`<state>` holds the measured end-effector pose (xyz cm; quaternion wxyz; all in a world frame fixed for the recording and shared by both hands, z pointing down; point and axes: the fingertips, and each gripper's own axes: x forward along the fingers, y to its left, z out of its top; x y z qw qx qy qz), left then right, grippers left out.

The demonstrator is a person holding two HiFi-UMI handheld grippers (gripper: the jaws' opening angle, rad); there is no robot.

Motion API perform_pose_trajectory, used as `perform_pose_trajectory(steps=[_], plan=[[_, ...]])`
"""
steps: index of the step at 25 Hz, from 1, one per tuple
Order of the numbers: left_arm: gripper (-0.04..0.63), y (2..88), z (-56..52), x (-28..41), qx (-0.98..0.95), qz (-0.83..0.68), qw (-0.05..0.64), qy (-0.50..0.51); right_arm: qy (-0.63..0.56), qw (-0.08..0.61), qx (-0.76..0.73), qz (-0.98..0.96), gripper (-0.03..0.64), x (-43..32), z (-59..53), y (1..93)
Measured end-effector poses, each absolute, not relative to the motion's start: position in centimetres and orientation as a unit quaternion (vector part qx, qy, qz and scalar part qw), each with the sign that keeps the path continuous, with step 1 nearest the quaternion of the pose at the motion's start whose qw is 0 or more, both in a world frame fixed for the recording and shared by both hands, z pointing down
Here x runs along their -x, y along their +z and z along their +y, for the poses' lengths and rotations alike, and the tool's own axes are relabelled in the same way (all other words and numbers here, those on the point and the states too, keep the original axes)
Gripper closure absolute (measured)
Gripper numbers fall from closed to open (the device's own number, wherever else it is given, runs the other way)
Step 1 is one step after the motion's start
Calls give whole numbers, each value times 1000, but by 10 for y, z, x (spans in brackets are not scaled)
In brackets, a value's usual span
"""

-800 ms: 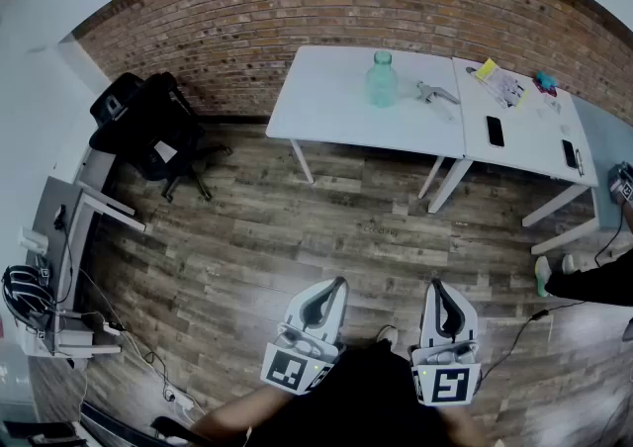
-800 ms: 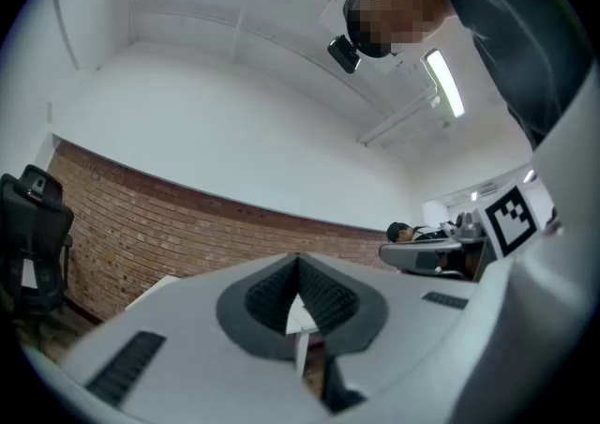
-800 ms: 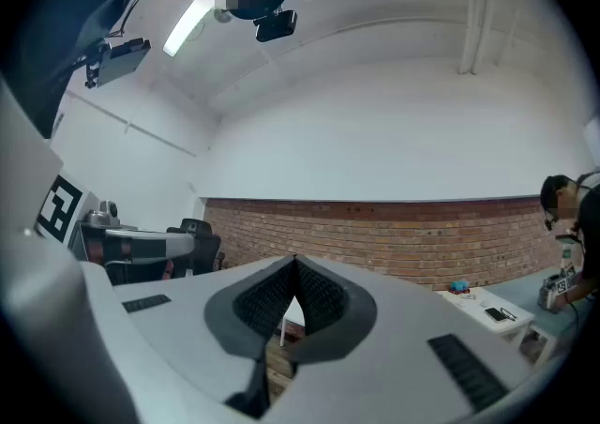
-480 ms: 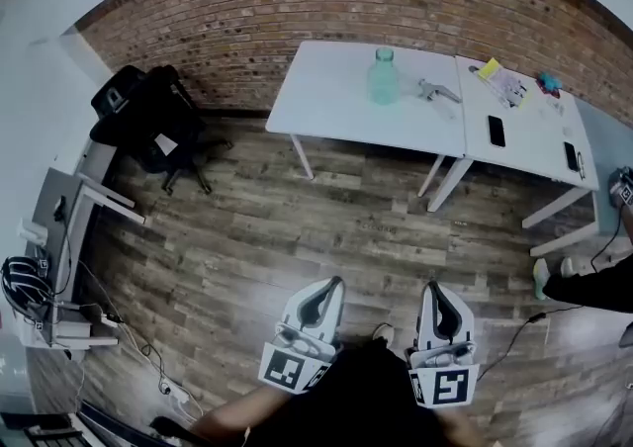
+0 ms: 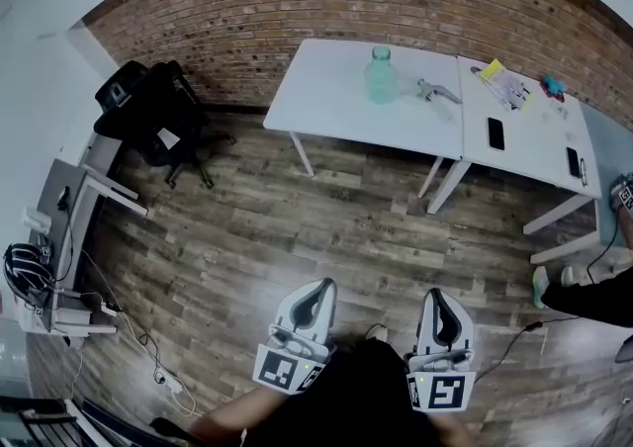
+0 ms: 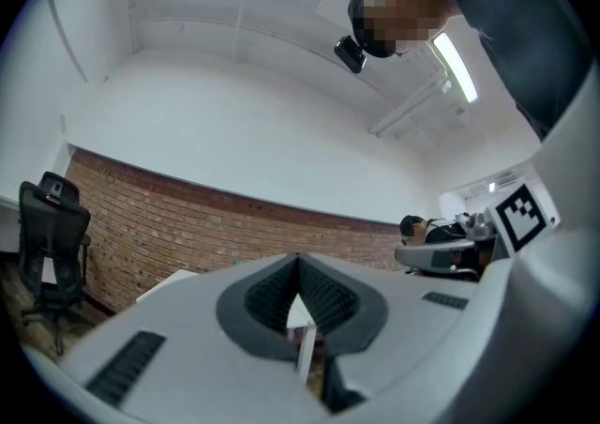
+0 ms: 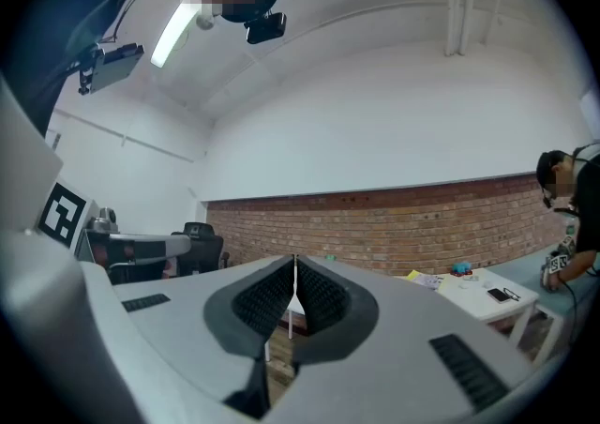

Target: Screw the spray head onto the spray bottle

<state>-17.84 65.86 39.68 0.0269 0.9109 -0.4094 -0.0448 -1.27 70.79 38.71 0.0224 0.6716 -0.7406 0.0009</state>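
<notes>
A pale green spray bottle (image 5: 381, 77) stands upright on the white table (image 5: 326, 99) far ahead, by the brick wall. The grey spray head (image 5: 436, 93) lies on the table just right of it. My left gripper (image 5: 323, 286) and right gripper (image 5: 439, 293) are low in the head view, close to my body and far from the table. Both are shut with nothing between the jaws. In the left gripper view the jaws (image 6: 298, 263) meet at the tips, and so do those in the right gripper view (image 7: 295, 263).
A second white table (image 5: 539, 138) adjoins on the right with two phones (image 5: 496, 133), papers (image 5: 502, 82) and small items. A black office chair (image 5: 148, 119) stands at left, a desk with cables (image 5: 59, 247) further left. Another person's leg (image 5: 584, 292) shows at right. Wooden floor lies between.
The head view has shifted slightly; both grippers sit a little lower in the picture. Both stay shut. Bottle and spray head have not moved on the table.
</notes>
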Motion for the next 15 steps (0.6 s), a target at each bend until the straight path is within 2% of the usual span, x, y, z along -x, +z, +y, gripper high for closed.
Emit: perform_pose_trajectory(steps=[8, 15], plan=[[594, 400, 668, 163, -896, -443, 26, -34, 67, 61, -659, -747, 607, -27, 712, 432], [594, 400, 682, 152, -892, -452, 21, -18, 76, 54, -640, -763, 607, -29, 724, 443]])
